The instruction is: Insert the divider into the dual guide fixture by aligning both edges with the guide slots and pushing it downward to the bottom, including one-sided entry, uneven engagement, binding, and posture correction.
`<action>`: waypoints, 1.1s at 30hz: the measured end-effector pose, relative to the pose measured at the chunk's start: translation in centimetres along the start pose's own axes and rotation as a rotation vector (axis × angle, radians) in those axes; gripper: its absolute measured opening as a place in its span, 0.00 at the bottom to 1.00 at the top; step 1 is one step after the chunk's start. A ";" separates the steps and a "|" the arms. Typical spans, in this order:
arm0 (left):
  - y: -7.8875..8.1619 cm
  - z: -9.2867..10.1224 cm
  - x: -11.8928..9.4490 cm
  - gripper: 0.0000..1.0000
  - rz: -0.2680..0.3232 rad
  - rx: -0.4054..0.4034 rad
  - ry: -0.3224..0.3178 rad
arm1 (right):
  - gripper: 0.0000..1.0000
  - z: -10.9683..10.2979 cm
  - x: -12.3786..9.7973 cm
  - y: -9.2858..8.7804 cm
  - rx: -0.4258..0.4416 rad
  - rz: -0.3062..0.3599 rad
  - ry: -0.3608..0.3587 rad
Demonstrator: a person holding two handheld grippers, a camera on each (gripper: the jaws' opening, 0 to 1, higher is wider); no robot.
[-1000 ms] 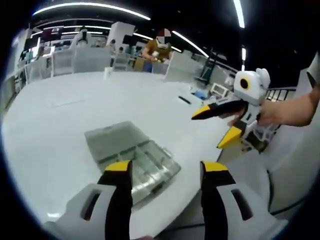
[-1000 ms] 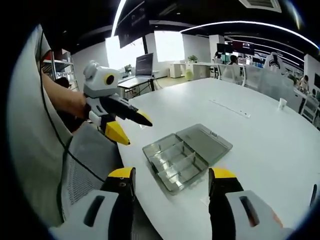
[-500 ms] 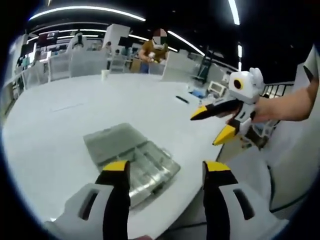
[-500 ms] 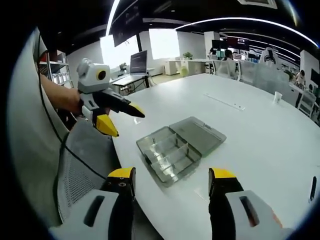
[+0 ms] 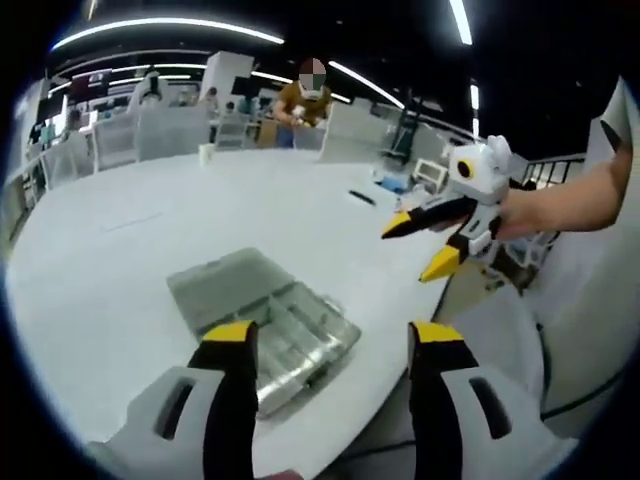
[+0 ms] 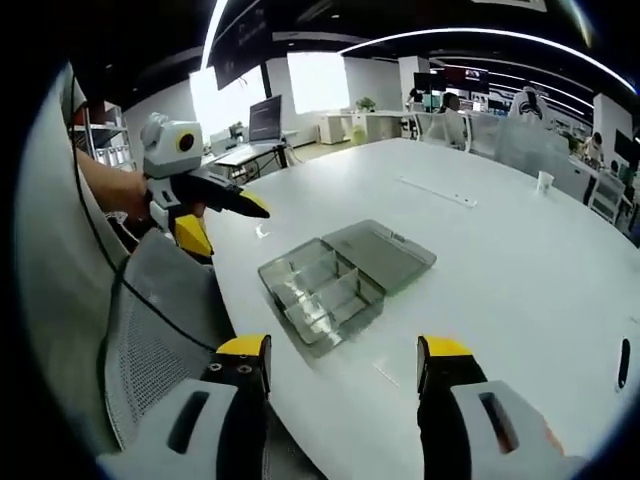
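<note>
We judge the divider to be a thin, light plastic strip, stiff along its length but easy to bend or snap if forced askew, and smooth enough to slip between hard jaws. We would take it by its upper edge near the middle, so both ends can drop into their slots evenly.

The box is a clear, greyish plastic tray with its flat lid swung open beside it on the white table. It lies near the table's edge, close to a mesh chair. Inside the tray we see a long clear wall down the middle and shorter cross walls forming compartments; which of these is the loose divider we cannot tell.

Our left gripper hovers above the box with its jaws wide apart and nothing between them. Our right gripper hangs over the table edge just short of the box, jaws also spread wide and empty. In the left gripper view the box sits partly behind the left jaw.
</note>
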State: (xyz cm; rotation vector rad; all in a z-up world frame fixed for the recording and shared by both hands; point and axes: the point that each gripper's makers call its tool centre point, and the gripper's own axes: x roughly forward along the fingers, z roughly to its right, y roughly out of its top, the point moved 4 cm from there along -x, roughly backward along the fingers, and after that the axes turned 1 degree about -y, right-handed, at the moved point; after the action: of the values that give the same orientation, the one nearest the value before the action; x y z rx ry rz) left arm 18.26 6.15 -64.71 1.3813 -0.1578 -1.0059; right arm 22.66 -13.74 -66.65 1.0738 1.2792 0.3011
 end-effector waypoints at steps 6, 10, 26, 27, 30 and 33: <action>0.0 0.0 0.0 0.60 -0.001 0.005 0.001 | 0.56 0.6 -0.1 -0.9 0.020 -0.014 -0.009; 0.0 0.0 -0.1 0.61 -0.001 0.008 0.001 | 0.56 1.0 -0.2 -1.5 0.025 -0.024 -0.016; -0.3 0.0 -0.2 0.62 -0.009 0.009 0.003 | 0.57 2.7 -0.5 -3.3 0.053 -0.056 -0.043; -0.3 0.0 -0.2 0.62 -0.009 0.009 0.003 | 0.57 2.8 -0.5 -3.3 0.054 -0.055 -0.044; -0.3 0.0 -0.2 0.62 -0.010 0.009 0.001 | 0.57 3.2 -0.5 -3.6 0.059 -0.059 -0.050; -0.3 0.0 -0.2 0.62 -0.011 0.007 0.001 | 0.57 3.6 -0.5 -4.0 0.067 -0.069 -0.054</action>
State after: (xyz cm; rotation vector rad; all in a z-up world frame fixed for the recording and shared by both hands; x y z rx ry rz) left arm 17.99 6.30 -64.93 1.3900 -0.1535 -1.0147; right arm 24.26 -17.84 -69.77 1.0851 1.2820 0.1772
